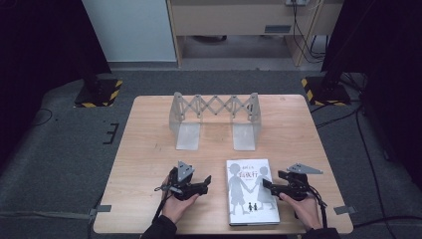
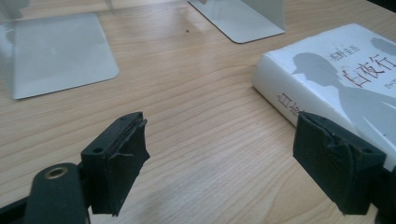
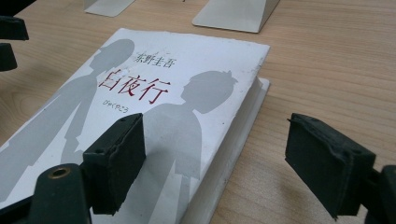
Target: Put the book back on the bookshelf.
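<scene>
A white book (image 1: pixel 252 190) lies flat, cover up, on the near part of the wooden counter (image 1: pixel 149 149), between the two hands. Its cover carries grey silhouettes of two figures holding hands, with two smaller figures beneath them. In the right gripper view the writing reads clearly: small black characters "東野圭吾" at the top, large red characters "白夜行" below, and a tiny line of kana under that, too small to read surely. Red characters also run down the spine in the left gripper view, partly hidden behind a jaw.

The left hand-held gripper (image 1: pixel 205 183) rests on the counter just left of the book, its jaws spread wide apart and holding nothing; in its own view the book's spine corner sits just beyond the right-hand jaw. The right hand-held gripper (image 1: pixel 268 185) sits at the book's right edge, jaws likewise apart and empty, one over the cover and the other over bare wood beside the page edge.

Farther back on the counter stands an expandable metal bookend rack (image 1: pixel 215 119) with a scissor lattice between two upright ends and two flat foot plates.

The counter is pale wood grain, standing on grey carpet. Black stand bases with yellow-black hazard tape (image 1: pixel 98 93) sit at either side, cables trail on the floor, and a light wooden cabinet (image 1: pixel 239 20) stands behind.
</scene>
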`<state>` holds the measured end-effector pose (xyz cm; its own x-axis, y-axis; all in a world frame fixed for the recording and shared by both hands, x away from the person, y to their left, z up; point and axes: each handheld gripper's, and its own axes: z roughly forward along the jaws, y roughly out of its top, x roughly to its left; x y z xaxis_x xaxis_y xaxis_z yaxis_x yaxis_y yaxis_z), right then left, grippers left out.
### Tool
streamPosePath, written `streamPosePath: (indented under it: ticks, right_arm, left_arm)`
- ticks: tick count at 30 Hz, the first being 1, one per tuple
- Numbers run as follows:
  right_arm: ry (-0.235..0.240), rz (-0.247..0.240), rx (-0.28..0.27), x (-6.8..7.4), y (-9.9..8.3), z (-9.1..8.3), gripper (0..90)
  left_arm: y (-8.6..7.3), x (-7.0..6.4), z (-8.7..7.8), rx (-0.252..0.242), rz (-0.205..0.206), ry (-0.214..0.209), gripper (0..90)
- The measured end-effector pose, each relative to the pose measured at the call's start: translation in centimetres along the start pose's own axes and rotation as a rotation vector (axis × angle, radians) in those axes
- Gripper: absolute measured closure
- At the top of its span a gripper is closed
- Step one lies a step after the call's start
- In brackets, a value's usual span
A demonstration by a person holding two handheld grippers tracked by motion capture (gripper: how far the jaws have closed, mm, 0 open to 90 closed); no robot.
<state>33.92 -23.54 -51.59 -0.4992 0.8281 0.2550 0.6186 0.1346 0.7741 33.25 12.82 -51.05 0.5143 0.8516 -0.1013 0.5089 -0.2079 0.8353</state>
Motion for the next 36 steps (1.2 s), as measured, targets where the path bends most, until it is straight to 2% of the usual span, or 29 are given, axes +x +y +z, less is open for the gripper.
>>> streamPosePath:
  ticks: [8, 12, 15, 21, 31, 36]
  right_arm:
    - [0.005, -0.004, 0.007, 0.2, -0.1, 0.2, 19.6]
    - [0.016, 0.000, 0.006, 0.1, -0.1, 0.2, 22.7]
    - [0.028, 0.007, 0.005, 0.2, -0.2, 0.1, 26.0]
    - [0.053, 0.013, 0.010, 0.1, -0.2, 0.2, 29.3]
    - [0.091, 0.035, 0.021, 0.3, -0.3, 0.6, 28.6]
    - [0.110, 0.034, 0.023, 0.5, -0.2, 0.9, 28.5]
  left_arm:
    - [0.3, -2.1, 1.4, 0.016, 0.020, -0.048, 17.3]
    - [0.3, -2.5, 1.8, 0.019, 0.012, -0.064, 18.6]
    - [0.3, -3.1, 2.1, 0.022, 0.002, -0.092, 20.5]
    - [0.4, -4.0, 2.4, 0.034, 0.009, -0.119, 21.8]
    - [0.3, -5.3, 3.1, 0.052, 0.007, -0.174, 22.2]
    - [0.5, -5.8, 3.4, 0.054, 0.016, -0.183, 22.2]
